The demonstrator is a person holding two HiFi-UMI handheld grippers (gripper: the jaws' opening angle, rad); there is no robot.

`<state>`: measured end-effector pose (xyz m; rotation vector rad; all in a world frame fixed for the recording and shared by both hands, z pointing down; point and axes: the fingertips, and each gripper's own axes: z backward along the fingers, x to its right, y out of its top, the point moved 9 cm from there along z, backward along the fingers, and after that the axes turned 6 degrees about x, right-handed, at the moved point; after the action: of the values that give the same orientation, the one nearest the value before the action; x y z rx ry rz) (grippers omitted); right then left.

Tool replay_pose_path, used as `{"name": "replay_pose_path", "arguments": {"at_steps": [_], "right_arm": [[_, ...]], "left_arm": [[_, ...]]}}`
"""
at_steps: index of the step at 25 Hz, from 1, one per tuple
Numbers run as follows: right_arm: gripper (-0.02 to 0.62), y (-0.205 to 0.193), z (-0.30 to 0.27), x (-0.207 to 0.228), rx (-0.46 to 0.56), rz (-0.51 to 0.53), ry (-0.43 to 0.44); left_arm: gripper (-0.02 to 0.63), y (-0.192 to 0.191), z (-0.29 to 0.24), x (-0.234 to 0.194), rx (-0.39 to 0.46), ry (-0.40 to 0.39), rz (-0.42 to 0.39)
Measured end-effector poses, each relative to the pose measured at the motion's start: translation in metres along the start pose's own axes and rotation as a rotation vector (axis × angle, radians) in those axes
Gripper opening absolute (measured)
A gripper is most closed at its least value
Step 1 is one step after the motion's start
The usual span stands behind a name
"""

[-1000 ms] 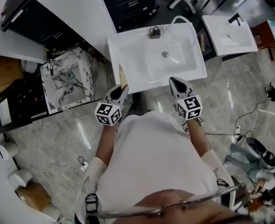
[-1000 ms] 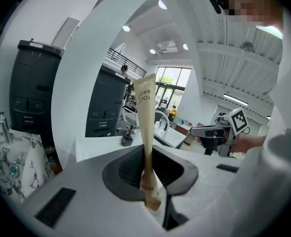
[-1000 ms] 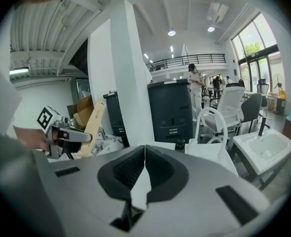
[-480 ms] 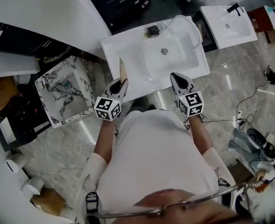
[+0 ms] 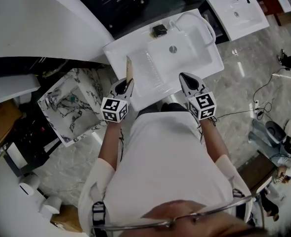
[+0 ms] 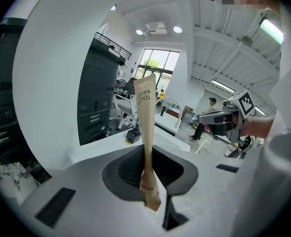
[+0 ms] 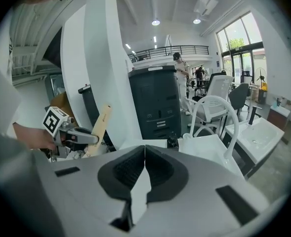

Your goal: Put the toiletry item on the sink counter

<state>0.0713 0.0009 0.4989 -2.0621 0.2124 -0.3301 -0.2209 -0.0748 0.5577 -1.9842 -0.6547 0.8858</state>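
Both hand-held grippers have neared the front edge of the sink counter (image 5: pixel 121 51). Over its left part, the left hand-held gripper (image 5: pixel 125 86) pinches the wrapped toothbrush (image 5: pixel 129 70) upright; the right hand-held gripper (image 5: pixel 185 78) is closed and empty.

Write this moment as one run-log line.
left tongs: shut on toothbrush packet, upright | right tongs: shut, empty | sink counter: packet not yet set down

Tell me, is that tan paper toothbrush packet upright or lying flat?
Upright, slightly tilted: the tan paper toothbrush packet sticks up, clamped in the left gripper.
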Motion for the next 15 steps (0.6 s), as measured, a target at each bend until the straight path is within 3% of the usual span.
{"name": "replay_pose_path", "arguments": {"at_steps": [15], "right_arm": [[0.008, -0.018, 0.006, 0.014, -0.012, -0.081, -0.062]], "left_arm": [[0.043, -0.003, -0.056, -0.030, -0.178, -0.008, -0.151]]}}
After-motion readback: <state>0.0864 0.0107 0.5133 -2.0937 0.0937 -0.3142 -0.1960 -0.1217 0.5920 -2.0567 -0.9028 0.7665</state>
